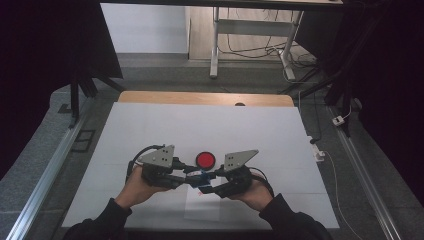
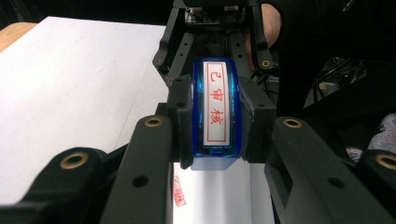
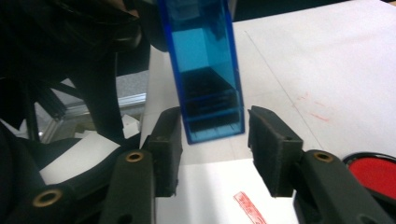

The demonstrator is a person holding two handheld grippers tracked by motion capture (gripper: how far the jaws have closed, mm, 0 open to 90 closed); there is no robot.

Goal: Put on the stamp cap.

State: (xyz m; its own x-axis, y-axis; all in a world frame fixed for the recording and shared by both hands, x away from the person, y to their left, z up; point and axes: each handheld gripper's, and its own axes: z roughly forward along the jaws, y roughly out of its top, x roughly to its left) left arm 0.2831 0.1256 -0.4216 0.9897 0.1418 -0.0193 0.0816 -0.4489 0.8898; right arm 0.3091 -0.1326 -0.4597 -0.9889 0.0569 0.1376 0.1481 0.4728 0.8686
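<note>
In the left gripper view, the left gripper (image 2: 215, 123) pinches a blue stamp (image 2: 215, 109) between its two pads, which press on the stamp's sides; the white label with red characters faces the camera. Just beyond the stamp, the right gripper (image 3: 215, 140) has its jaws spread, the stamp's end between the pads with gaps on both sides. Below the stamp lies a paper sheet (image 3: 210, 196) bearing a red print (image 3: 250, 207). Beyond the stamp sits the red ink pad (image 1: 205, 160).
</note>
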